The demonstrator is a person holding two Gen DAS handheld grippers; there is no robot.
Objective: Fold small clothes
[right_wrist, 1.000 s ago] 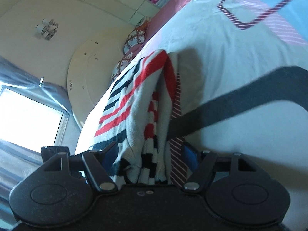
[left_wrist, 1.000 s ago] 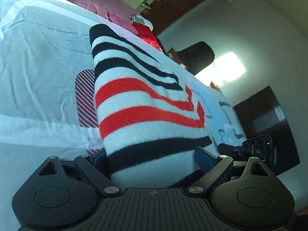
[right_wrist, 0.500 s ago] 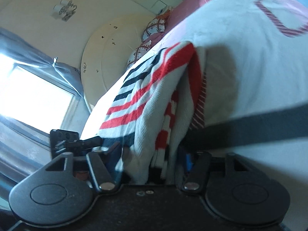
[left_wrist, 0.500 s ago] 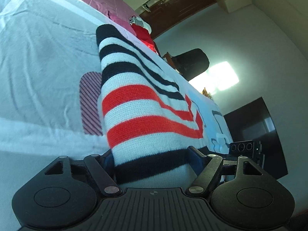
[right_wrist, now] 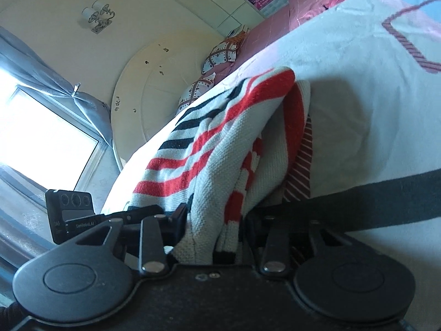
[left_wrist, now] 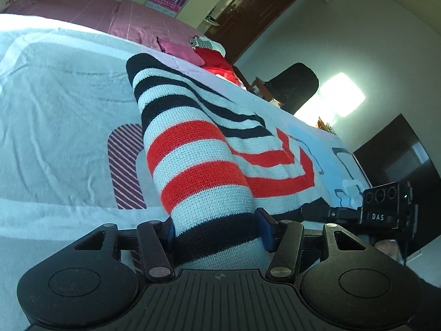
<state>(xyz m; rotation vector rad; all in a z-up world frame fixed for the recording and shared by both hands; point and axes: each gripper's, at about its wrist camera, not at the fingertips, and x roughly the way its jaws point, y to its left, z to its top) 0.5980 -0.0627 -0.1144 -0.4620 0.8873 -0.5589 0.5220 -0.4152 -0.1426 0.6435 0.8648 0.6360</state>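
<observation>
A knitted sweater (left_wrist: 198,149) with red, black and white stripes lies folded on the white bed sheet (left_wrist: 55,110). Its near edge bunches up between the blue pads of my left gripper (left_wrist: 217,229), whose jaws are closing and press the knit from both sides. In the right wrist view the same sweater (right_wrist: 220,143) shows its stacked layers. My right gripper (right_wrist: 215,220) is closing too, and the layered edge fills the gap between its pads. The sweater's far side rests on the sheet.
Red and pink clothes (left_wrist: 217,60) are piled at the far side of the bed, with a dark chair (left_wrist: 295,85) beyond. A round headboard (right_wrist: 154,82) and patterned pillows (right_wrist: 220,55) stand at the bed's head. A dark band (right_wrist: 358,201) crosses the sheet.
Both pairs of jaws have narrowed from wide apart onto the sweater's edge. The knit now bunches and rises between the pads, and both views have rolled a little.
</observation>
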